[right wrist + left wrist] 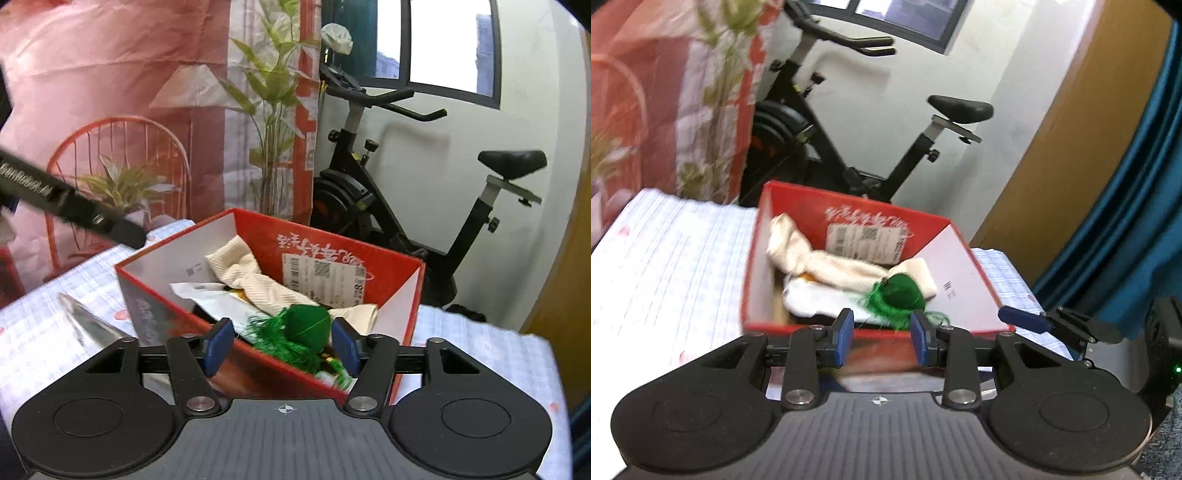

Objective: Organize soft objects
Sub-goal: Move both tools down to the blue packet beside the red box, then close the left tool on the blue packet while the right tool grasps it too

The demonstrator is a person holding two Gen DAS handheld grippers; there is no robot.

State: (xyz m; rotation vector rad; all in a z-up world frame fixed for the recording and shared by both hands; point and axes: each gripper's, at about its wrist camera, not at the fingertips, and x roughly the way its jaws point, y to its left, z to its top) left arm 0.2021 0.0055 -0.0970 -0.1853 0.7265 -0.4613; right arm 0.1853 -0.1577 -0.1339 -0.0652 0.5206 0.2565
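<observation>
Both claws, left claw (882,338) and right claw (282,347), hang open and empty before the red box (369,254). Its green tassel ball (308,325) looks light and squashy; pinch the round body, not the loose fringe.

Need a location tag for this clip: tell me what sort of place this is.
Most likely a room in a home, perhaps a bedroom or spare room. An exercise bike stands by the wall under a window, a potted plant sits beside it, and a red box of soft things rests on a checked cloth.

Box contents partly hidden
Green tassel (306,332) covers the socks (258,280); box (384,258) label too blurred to read.
</observation>
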